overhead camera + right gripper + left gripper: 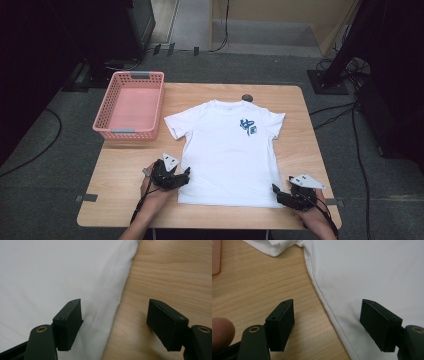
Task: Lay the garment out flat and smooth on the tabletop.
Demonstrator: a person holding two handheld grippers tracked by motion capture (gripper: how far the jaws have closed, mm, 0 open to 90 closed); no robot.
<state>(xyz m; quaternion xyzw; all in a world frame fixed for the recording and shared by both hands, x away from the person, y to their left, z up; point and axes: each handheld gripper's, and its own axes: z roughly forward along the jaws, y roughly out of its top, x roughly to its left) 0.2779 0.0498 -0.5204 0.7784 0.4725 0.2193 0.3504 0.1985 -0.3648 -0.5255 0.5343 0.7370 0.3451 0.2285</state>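
Setting: light wooden tabletop (125,170) on a grey carpeted floor (45,165), with dark stands and cables behind.
Garment: white short-sleeved T-shirt (227,150) with a blue chest print, spread flat and front up at the tabletop's centre, neck at the far edge, hem toward the person.
Container: pink perforated plastic basket (129,106), at the far left corner, just beside the left sleeve.
Small item: dark round object (246,97) at the far edge, by the collar.
Left gripper (186,174): jaws spread wide, straddling the T-shirt's left side seam near the hem; one jaw over bare wood, the other over cloth; nothing clamped.
Right gripper (276,191): jaws spread wide, straddling the right side edge at the lower corner; one jaw over cloth, the other over wood; nothing clamped.
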